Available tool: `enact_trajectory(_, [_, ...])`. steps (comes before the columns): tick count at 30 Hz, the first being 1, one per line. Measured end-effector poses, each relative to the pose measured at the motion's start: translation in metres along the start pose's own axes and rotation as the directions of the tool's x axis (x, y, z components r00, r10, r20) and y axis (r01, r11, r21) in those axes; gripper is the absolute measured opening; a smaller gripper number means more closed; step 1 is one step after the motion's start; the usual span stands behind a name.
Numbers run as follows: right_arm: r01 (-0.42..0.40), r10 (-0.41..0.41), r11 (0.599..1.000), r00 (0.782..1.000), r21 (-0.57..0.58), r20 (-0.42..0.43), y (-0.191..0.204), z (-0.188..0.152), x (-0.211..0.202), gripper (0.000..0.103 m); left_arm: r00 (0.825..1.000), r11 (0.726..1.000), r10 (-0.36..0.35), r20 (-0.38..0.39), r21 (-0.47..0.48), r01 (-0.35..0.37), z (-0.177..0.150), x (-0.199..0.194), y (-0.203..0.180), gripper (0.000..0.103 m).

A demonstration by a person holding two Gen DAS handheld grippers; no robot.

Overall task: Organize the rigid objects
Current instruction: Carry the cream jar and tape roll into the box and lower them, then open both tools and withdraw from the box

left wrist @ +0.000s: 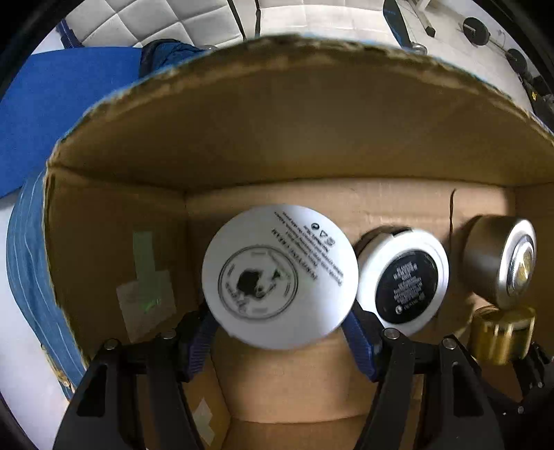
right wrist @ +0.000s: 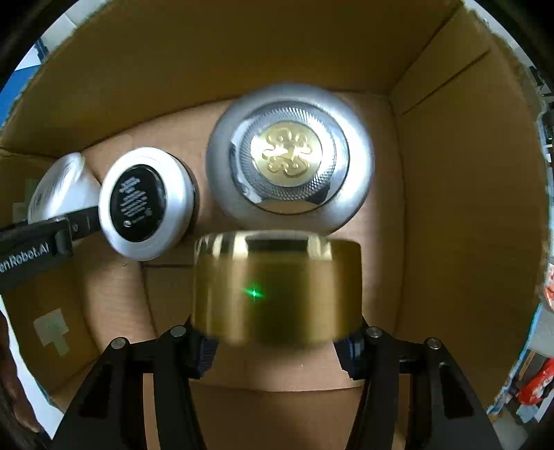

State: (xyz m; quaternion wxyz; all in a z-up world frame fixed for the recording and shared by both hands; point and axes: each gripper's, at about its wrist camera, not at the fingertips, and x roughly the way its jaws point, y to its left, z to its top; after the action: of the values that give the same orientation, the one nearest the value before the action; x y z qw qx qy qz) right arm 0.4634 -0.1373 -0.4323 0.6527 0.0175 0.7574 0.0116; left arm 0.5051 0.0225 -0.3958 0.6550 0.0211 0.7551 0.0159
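Observation:
Both grippers are inside an open cardboard box (left wrist: 242,138). My left gripper (left wrist: 280,329) is shut on a white round jar (left wrist: 280,273) with black print, held above the box floor. My right gripper (right wrist: 277,342) is shut on a gold cylindrical jar (right wrist: 277,287), which also shows in the left wrist view (left wrist: 502,335). On the box floor (right wrist: 114,290) sit a white jar with a black label (left wrist: 403,277) (right wrist: 145,204) and a silver jar with a gold emblem (left wrist: 502,259) (right wrist: 291,159). The left gripper and its white jar (right wrist: 59,187) show at the left of the right wrist view.
The box walls (right wrist: 467,207) close in on all sides. Outside the box, a blue mat (left wrist: 52,104) and blue striped fabric (left wrist: 31,277) lie to the left. White tiled floor (left wrist: 311,17) lies beyond.

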Motion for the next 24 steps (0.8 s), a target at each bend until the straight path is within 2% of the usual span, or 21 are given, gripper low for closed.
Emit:
enact_trajectory(1, [0.004,-0.004,1.0,1.0,-0.003,-0.011,-0.001,0.0,0.004,0.045,1.0,1.0,-0.011,-0.003,-0.005,0.011,0.001,0.001,0.001,0.065])
enact_trajectory(6, [-0.017,0.017,1.0,0.999,0.02,-0.028,-0.013,0.001,0.01,0.046,0.998,0.999,-0.044,-0.047,-0.015,0.043,0.003,0.003,0.009,0.066])
enact_trajectory(8, [-0.021,0.022,0.999,0.999,0.035,-0.029,-0.018,0.001,0.009,0.056,0.998,0.999,-0.039,-0.055,-0.006,0.039,0.0,-0.001,0.008,0.066])
enact_trajectory(13, [-0.041,0.042,0.999,0.999,0.025,-0.029,-0.025,-0.01,0.0,0.061,0.998,0.998,-0.062,-0.031,0.001,0.062,-0.01,-0.019,0.012,0.066])
enact_trajectory(16, [-0.044,0.044,0.999,0.999,0.014,-0.012,-0.021,-0.023,-0.01,0.069,0.997,0.997,-0.077,-0.016,-0.02,0.077,-0.02,-0.031,0.019,0.066])
enact_trajectory(21, [-0.041,0.041,0.999,0.998,-0.003,0.057,-0.009,-0.042,-0.036,0.085,0.991,0.992,-0.113,0.067,-0.051,0.117,-0.054,-0.061,0.028,0.066])
enact_trajectory(23, [-0.034,0.035,0.999,0.996,-0.014,0.083,-0.007,-0.052,-0.047,0.1,0.983,0.986,-0.148,0.106,-0.056,0.154,-0.076,-0.07,0.02,0.071])
enact_trajectory(24, [-0.035,0.036,0.999,0.995,-0.016,0.095,-0.006,-0.056,-0.051,0.103,0.979,0.984,-0.159,0.131,-0.059,0.168,-0.084,-0.077,0.02,0.073])
